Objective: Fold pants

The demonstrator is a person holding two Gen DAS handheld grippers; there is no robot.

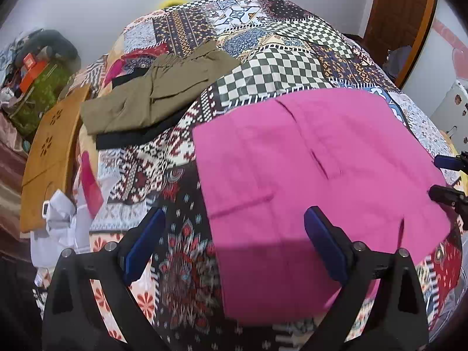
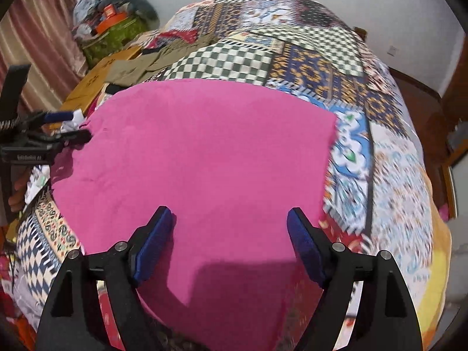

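Note:
Pink pants (image 1: 316,175) lie flat on a patchwork bedspread (image 1: 263,67); they also fill the middle of the right wrist view (image 2: 204,152). My left gripper (image 1: 234,228) is open and empty, hovering over the pants' left edge. My right gripper (image 2: 229,219) is open and empty above the near part of the pants. The right gripper's fingers (image 1: 447,196) show at the right edge of the left wrist view. The left gripper's fingers (image 2: 67,137) show at the left of the right wrist view, by the pants' corner.
Folded olive pants (image 1: 152,93) lie on a dark garment (image 1: 128,137) at the far left of the bed. A wooden board (image 1: 49,158) leans at the bed's left side. White cloth (image 1: 61,222) lies near it. Clutter (image 1: 32,73) sits beyond. A wooden door (image 1: 400,20) is at the right.

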